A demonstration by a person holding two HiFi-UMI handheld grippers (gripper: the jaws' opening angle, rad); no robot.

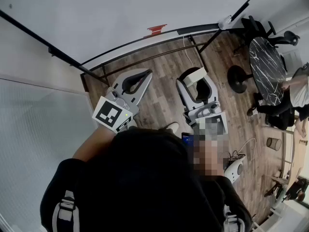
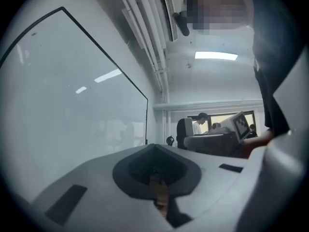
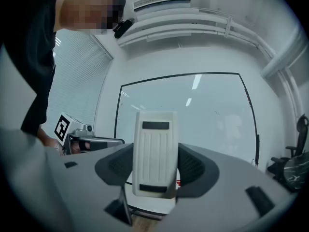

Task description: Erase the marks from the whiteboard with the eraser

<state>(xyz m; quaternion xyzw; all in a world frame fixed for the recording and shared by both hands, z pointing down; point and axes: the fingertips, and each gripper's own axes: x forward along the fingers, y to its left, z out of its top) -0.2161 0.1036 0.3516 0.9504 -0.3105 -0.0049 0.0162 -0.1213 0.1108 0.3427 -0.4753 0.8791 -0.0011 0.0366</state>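
The left claw is pressed together with nothing between its jaws; it hangs over the wooden floor, below the lower edge of the whiteboard. To its right, the right claw pinches the white eraser (long side upright) facing the board, apart from it. A red mark sits near the board's lower edge.

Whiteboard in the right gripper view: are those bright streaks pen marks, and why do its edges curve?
Right gripper view: the streaks on the whiteboard look like ceiling-light glare, not ink; the wide-angle lens bows its frame and darkens the corners. Left gripper view: similar glare streaks, same dark rounded corners.
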